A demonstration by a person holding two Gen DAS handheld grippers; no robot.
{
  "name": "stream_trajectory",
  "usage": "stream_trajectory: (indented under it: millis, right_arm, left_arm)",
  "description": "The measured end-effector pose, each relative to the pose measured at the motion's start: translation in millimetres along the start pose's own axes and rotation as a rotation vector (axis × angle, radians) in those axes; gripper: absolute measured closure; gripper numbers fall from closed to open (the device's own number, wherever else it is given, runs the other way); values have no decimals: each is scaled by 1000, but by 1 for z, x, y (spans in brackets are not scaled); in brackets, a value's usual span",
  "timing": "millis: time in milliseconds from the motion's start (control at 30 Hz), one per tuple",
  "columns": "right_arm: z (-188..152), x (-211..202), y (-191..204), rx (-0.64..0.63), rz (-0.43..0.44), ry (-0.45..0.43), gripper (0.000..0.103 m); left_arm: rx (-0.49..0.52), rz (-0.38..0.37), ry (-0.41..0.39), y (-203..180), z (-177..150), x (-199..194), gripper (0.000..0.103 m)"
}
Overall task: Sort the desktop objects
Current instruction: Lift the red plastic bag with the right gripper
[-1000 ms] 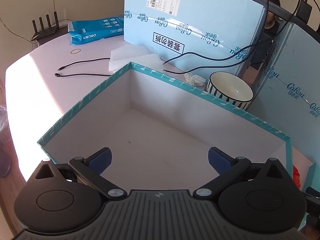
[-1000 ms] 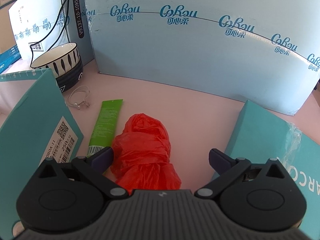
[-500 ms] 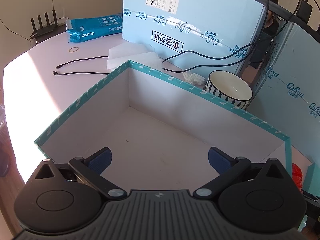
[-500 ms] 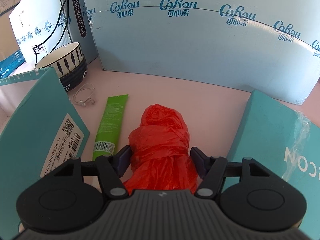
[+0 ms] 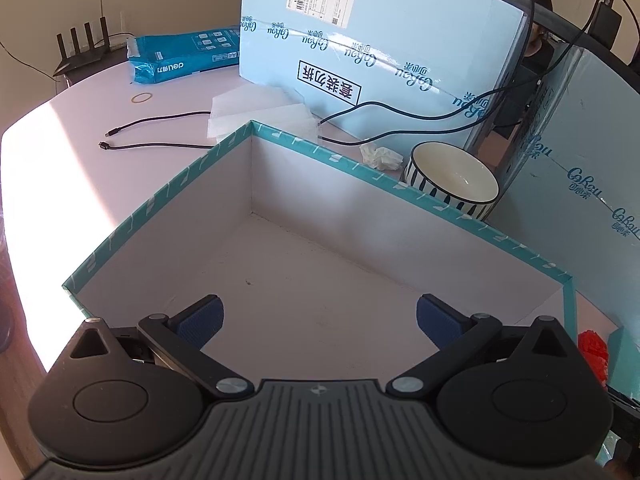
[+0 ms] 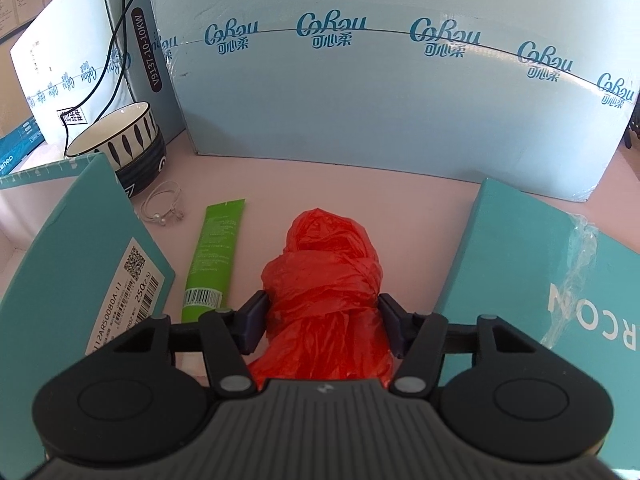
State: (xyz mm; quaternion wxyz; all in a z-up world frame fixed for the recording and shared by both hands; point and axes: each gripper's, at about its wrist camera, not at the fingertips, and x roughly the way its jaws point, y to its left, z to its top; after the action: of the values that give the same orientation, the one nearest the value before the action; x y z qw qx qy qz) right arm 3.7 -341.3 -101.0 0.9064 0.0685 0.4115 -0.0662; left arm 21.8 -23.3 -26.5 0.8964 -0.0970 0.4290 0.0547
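Over on the far left a router (image 5: 82,46) is standing at the edge of the surface (image 5: 72,152), with a blue packet (image 5: 184,54) lying beside it and a rubber band (image 5: 142,98) just in front of that. A black cable (image 5: 156,134) is trailing across the surface toward some white sheets (image 5: 260,110), which are lying against the tall pale-blue carton (image 5: 400,32). The left gripper (image 5: 318,318) is hovering over the open teal box (image 5: 360,208), its fingers (image 5: 200,322) spread wide and holding nothing; the box's white inside is showing bare beneath them. Past the box's far rim a crumpled tissue (image 5: 380,157) is sitting next to a striped bowl (image 5: 452,176). In the right wrist view that bowl (image 6: 120,136) is standing by the box's corner, and a thin white cord (image 6: 164,208) is lying just in front of it. A green tube (image 6: 212,264) is lying flat between the box's labelled side (image 6: 80,256) and the red bag (image 6: 328,276). The right gripper (image 6: 323,324) is closing its fingers (image 6: 254,322) in on the bag, both pads pressing its crumpled sides while it is resting on the surface. To the right a teal lid (image 6: 540,264) is lying just beside the bag, under another blue carton (image 6: 380,100) standing behind.
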Motion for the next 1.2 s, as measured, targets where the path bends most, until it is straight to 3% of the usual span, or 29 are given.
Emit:
stream_trajectory:
  millis: [1200]
  right_arm:
    - [-30,-88,-3,142,-76,-115,42]
  left_arm:
    - [53,-92,8,8,-12,-15,0]
